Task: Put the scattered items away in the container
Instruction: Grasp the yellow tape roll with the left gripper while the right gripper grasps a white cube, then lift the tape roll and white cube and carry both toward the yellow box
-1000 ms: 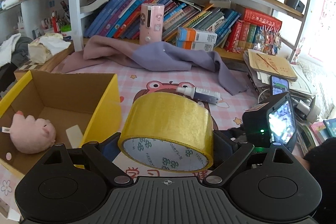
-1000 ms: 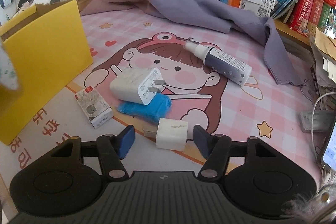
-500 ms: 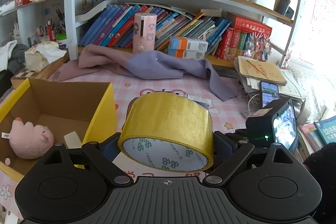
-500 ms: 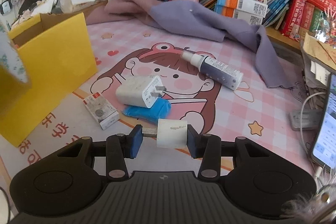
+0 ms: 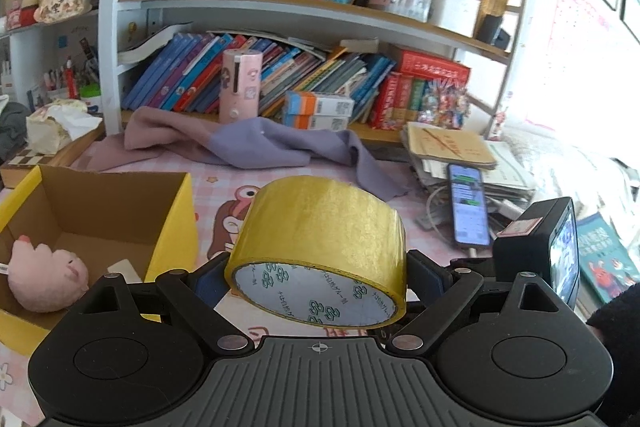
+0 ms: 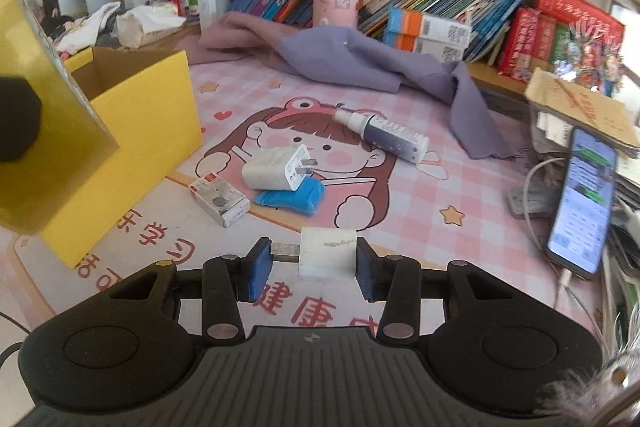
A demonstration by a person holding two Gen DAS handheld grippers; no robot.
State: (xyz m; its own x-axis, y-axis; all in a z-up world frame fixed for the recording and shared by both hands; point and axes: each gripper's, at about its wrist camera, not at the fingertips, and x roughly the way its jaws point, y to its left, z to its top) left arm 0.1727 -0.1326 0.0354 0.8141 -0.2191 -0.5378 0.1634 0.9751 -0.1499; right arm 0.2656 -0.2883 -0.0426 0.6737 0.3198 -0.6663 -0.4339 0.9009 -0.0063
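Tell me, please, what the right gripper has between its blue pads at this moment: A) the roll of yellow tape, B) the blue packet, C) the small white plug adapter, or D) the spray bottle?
C: the right gripper is closed on the small white plug adapter, one pad on its prongs and the other on its body, lifted off the mat.

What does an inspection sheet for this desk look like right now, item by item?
Surface: pink cartoon desk mat.
Job's things: yellow box holds a pink plush; large charger, blue packet, small carton, spray bottle lie loose.
Clutter: purple cloth.
Grippers: left gripper clamps tape roll; right gripper, having just closed, grips small white plug.
Cables: white cable beside phone.
Surroundings: bookshelves.
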